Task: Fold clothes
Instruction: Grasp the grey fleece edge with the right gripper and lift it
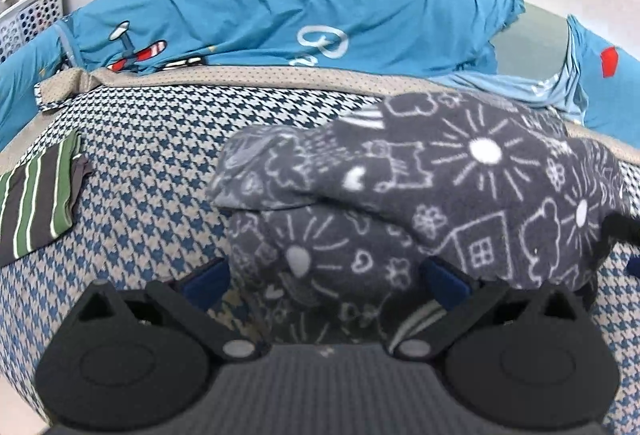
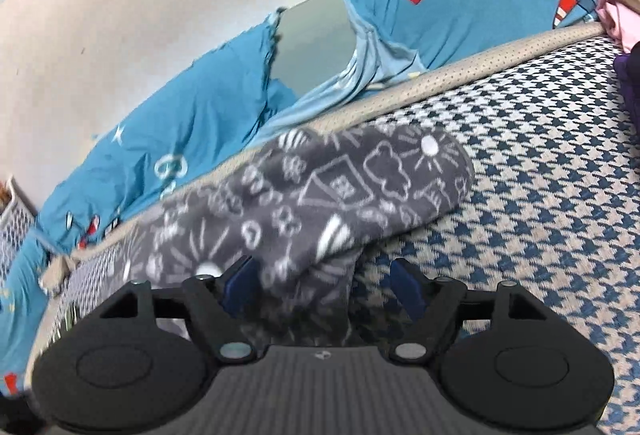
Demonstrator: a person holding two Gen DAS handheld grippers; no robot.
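While the grey fleece garment point(image 1: 420, 195) lies bunched on the houndstooth bed point(image 1: 152, 163), the left tongs point(image 1: 326, 281) stand wide with fleece between the blue pads, not pinched. The right tongs point(image 2: 326, 285) also gape wide, fleece beside the left pad point(image 2: 240, 285).

We look from just behind the left gripper point(image 1: 326, 281), steeply down along its fingers and close over the houndstooth bed cover point(image 1: 160, 171), with the grey doodle-print garment point(image 1: 440, 175) filling the view ahead of and between the fingers and the blue bedding point(image 1: 280, 19) and wall beyond them. From behind the right gripper point(image 2: 324, 287) we look down less steeply and rolled, so the cover's edge slants, again close to the garment point(image 2: 320, 187), which lies ahead and left of its fingers. Both views share that garment, the houndstooth cover point(image 2: 540, 175) and the blue bedding point(image 2: 192, 107) against the wall.
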